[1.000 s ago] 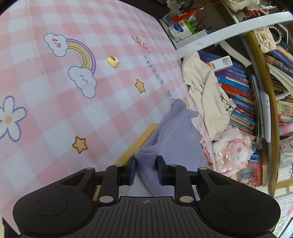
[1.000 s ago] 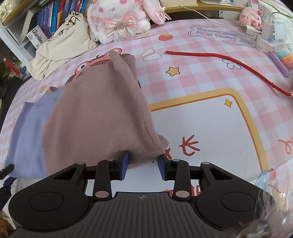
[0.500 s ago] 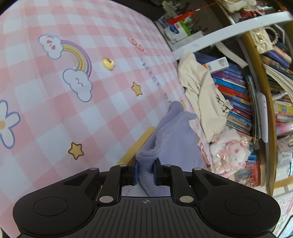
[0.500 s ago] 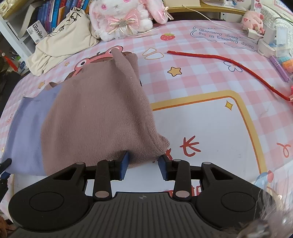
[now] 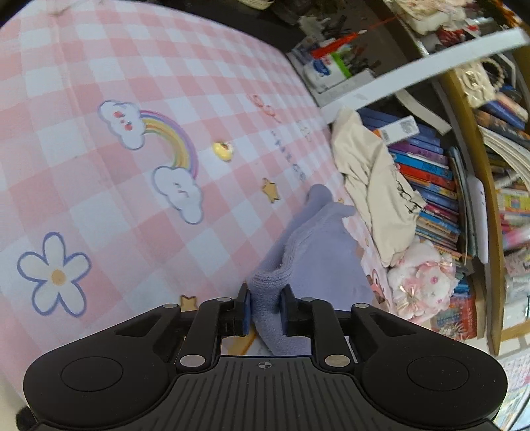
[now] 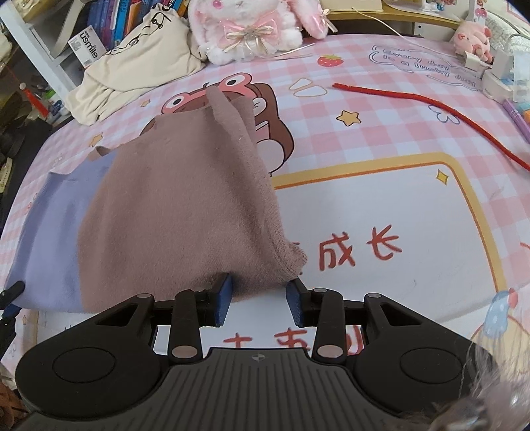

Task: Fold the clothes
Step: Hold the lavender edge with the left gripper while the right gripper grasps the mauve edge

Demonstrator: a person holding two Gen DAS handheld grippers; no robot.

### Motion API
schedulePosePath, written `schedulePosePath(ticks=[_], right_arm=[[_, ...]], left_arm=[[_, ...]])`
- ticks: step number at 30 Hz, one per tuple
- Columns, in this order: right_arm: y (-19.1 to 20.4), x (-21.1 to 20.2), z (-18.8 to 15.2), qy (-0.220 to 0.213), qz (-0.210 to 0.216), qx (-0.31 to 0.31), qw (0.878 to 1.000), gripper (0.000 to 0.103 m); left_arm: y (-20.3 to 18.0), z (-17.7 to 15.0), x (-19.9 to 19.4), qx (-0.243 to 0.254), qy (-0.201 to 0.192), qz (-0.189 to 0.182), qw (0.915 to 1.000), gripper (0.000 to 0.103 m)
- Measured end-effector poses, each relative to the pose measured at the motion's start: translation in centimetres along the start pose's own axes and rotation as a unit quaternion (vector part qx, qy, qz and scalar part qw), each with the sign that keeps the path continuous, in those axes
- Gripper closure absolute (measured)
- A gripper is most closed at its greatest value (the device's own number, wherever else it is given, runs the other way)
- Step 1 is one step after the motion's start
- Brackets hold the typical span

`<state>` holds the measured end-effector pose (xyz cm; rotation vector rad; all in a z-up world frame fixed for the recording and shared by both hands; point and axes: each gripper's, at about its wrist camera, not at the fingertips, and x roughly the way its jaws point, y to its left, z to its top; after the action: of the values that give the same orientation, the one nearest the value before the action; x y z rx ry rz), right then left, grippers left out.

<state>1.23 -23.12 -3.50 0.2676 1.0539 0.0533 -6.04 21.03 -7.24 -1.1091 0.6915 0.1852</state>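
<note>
The left gripper (image 5: pixel 264 311) is clamped on a bunched edge of the garment (image 6: pixel 172 212), a soft knit that is lilac on one side and mauve-brown on the other; the lilac cloth is pinched between its blue pads and runs away ahead of the fingers across the mat. The right gripper (image 6: pixel 259 300) has its fingers spread apart, with the brown hem corner lying between and just ahead of them, resting against the inner face of the left pad; it does not grip anything.

This looks like the start of a fold: one corner is secured, the other is only straddled. The next move would call for the right fingers to close on that hem corner, so both near corners can be lifted together and carried forward over the far part of the cloth, with even height on both sides to keep the knit from skewing.

The surface is a pink checked mat (image 5: pixel 99 66) printed with a rainbow, clouds, stars and a cartoon frog. Beyond the fingers of the right gripper sit a plush rabbit (image 6: pixel 251 26), a cream tote bag (image 6: pixel 139 63) and a red pipe cleaner (image 6: pixel 430 109). A crowded bookshelf (image 5: pixel 440 179) stands past the mat's edge.
</note>
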Motion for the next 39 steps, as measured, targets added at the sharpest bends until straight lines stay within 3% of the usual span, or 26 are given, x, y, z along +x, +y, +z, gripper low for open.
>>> schedulePosePath(ticks=[4,7,10,14,16,19,22,25,29,34,39], right_arm=[[0.3,-0.1,-0.4,0.001,0.001,0.004,1.000,0.070],[0.7,-0.2,-0.8,0.001,0.000,0.001,1.000,0.070],[1.1,-0.3,-1.1,0.001,-0.002,-0.001,1.000,0.070],[1.5,-0.4,-1.5,0.003,-0.006,-0.003,1.000,0.070],[1.7,-0.4,-1.6,0.001,-0.008,-0.003,1.000,0.070],[1.8,-0.4,-1.7,-0.001,-0.010,-0.004,1.000,0.070],[2.0,-0.4,-1.9,-0.003,-0.013,-0.004,1.000,0.070],[2.1,-0.4,-2.0,-0.005,-0.015,-0.004,1.000,0.070],[2.2,-0.4,-2.0,-0.008,-0.018,-0.005,1.000,0.069],[2.3,-0.4,-2.1,-0.011,-0.020,-0.005,1.000,0.069],[2.3,-0.4,-2.2,-0.014,-0.023,-0.006,1.000,0.069]], left_arm=[[0.9,0.5,0.4,-0.029,0.003,-0.018,0.9994,0.084],[0.6,0.8,0.7,-0.014,-0.001,-0.014,0.9998,0.086],[-1.4,0.8,0.2,0.047,-0.017,0.003,0.9987,0.090],[-4.9,0.2,-1.2,0.159,-0.046,-0.007,0.9862,0.090],[-4.7,0.5,-0.9,0.157,-0.038,0.002,0.9868,0.090],[-2.0,1.5,0.3,0.091,-0.007,0.014,0.9957,0.087],[0.0,1.8,0.7,0.039,0.004,0.000,0.9992,0.079],[-0.1,1.8,1.0,0.041,0.004,-0.007,0.9991,0.075],[-0.7,1.7,1.1,0.053,0.004,-0.021,0.9984,0.053],[-1.3,1.6,1.3,0.070,0.004,-0.027,0.9971,0.045],[-1.0,1.8,1.4,0.067,0.008,-0.037,0.9970,0.044]])
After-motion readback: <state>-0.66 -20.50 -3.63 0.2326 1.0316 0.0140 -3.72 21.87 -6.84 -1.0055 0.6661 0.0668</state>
